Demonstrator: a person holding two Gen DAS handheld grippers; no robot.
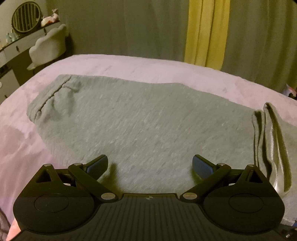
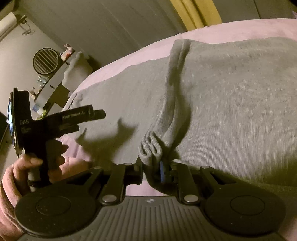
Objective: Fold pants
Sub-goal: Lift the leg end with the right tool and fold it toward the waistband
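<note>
Grey sweatpants point(image 1: 144, 118) lie spread across a bed with a pink cover point(image 1: 130, 64). In the left wrist view my left gripper point(image 1: 150, 164) is open and empty, hovering just above the grey fabric; a folded-over cuff edge point(image 1: 269, 140) stands at its right. In the right wrist view my right gripper point(image 2: 153, 169) is shut on a bunched, layered edge of the pants point(image 2: 151, 148) and holds it up near the front. The left gripper point(image 2: 92, 115) shows there at the left, held in a hand, over the pants point(image 2: 232, 103).
A vanity desk with a round slatted mirror point(image 1: 26, 17) and a pale chair point(image 1: 49, 43) stand beyond the bed's left side. Grey and yellow curtains point(image 1: 206, 31) hang behind the bed. The bed's front edge is close below both grippers.
</note>
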